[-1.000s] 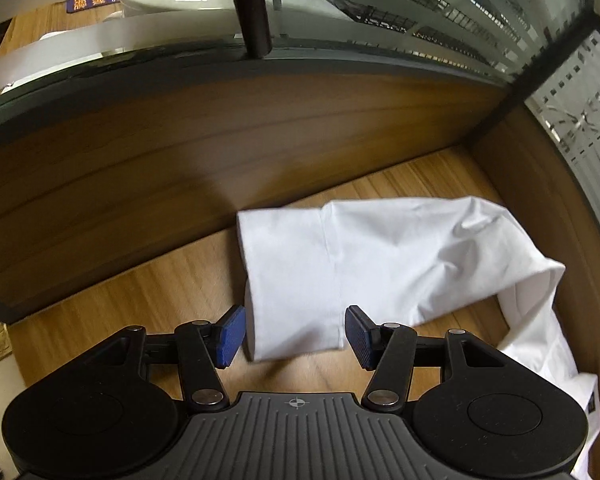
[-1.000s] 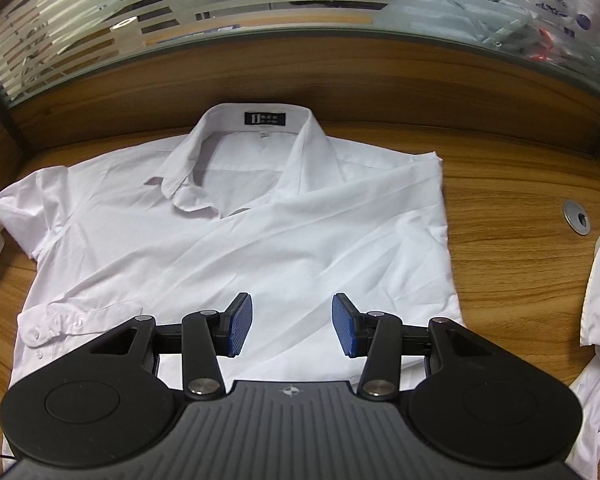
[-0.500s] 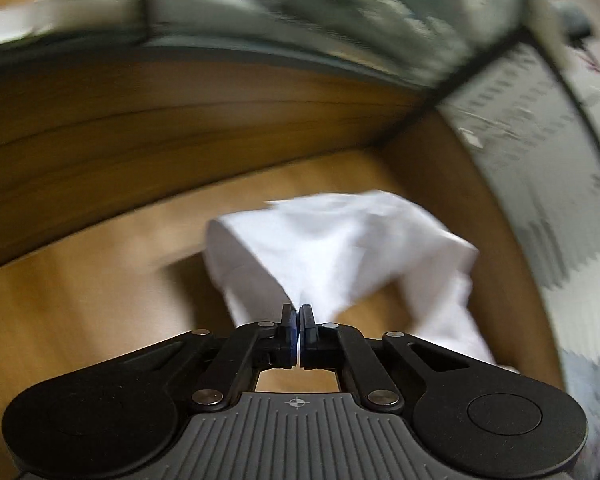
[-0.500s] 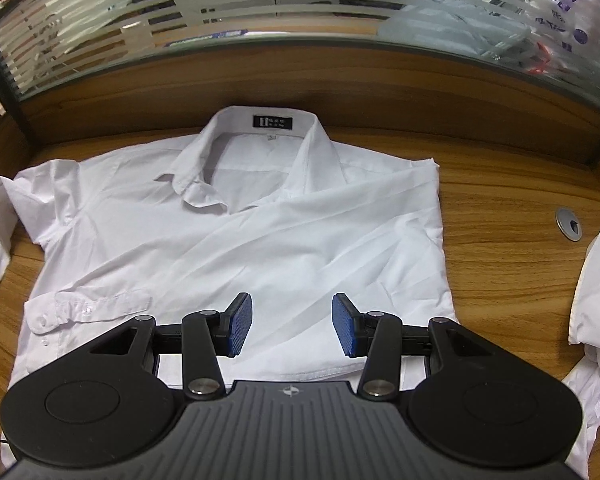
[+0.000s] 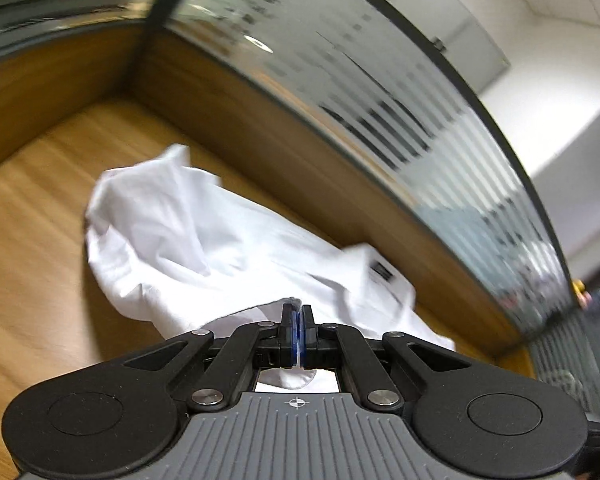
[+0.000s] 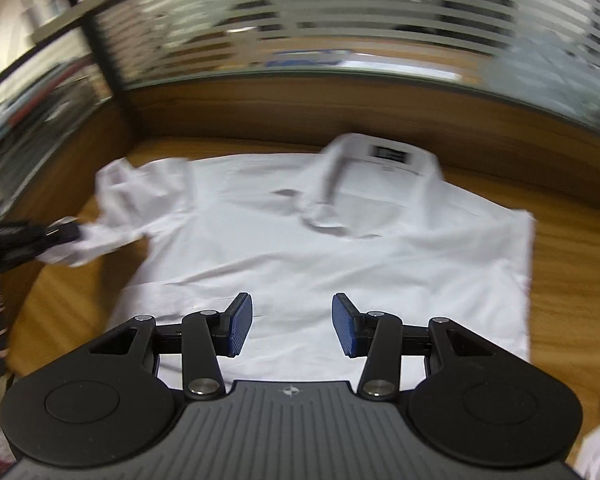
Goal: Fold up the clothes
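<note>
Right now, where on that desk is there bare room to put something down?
Bare wood lies right of the white shirt, up to the desk edge, and left of the sleeve pinched by the left gripper. The middle is covered, under the open right gripper.

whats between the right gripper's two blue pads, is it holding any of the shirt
Nothing is held. In the right wrist view the right gripper stands open above the white shirt, with only the cloth lying flat below the gap. The left gripper pinches the sleeve.
</note>
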A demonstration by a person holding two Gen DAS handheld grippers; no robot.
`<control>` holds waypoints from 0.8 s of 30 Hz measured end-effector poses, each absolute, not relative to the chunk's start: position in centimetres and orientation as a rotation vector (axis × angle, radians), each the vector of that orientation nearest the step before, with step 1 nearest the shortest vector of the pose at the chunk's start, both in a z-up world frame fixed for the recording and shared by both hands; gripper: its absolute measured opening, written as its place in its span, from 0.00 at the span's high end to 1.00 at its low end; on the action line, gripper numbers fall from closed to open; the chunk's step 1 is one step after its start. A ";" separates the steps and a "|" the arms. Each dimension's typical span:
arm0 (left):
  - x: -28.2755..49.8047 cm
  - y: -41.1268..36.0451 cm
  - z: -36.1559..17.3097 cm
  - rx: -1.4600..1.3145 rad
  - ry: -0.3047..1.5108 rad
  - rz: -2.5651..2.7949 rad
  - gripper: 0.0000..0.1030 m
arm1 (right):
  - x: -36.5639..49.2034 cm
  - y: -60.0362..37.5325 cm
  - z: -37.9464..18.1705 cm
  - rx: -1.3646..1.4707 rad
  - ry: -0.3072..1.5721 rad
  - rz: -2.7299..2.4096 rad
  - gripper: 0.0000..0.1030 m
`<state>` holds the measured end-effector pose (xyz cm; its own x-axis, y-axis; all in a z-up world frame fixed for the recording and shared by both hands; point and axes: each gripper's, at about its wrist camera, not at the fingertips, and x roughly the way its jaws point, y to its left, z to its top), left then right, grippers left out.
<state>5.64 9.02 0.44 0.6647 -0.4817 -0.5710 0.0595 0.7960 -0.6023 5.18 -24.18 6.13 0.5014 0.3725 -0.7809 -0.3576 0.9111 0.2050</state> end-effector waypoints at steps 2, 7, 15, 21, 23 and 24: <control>6.1 7.8 0.8 -0.574 0.814 -0.350 0.97 | 4.7 -22.2 6.1 -0.052 0.942 0.514 0.52; 7.4 5.7 1.5 -0.568 0.880 -0.398 0.97 | 3.8 -17.4 6.3 -0.234 0.876 0.680 0.40; 6.6 3.8 2.3 -0.566 0.910 -0.493 0.97 | 4.1 -11.7 6.5 -0.417 0.765 0.879 0.29; 7.1 3.4 2.4 -0.590 0.934 -0.539 0.88 | 4.8 -10.3 5.9 -0.511 0.722 0.890 0.70; 7.1 4.3 2.0 -0.648 0.940 -0.564 0.89 | 5.6 -10.8 5.9 -0.477 0.737 0.872 0.92; 6.9 4.8 2.0 -0.669 0.932 -0.578 0.86 | 6.0 -11.4 6.0 -0.448 0.735 0.860 0.93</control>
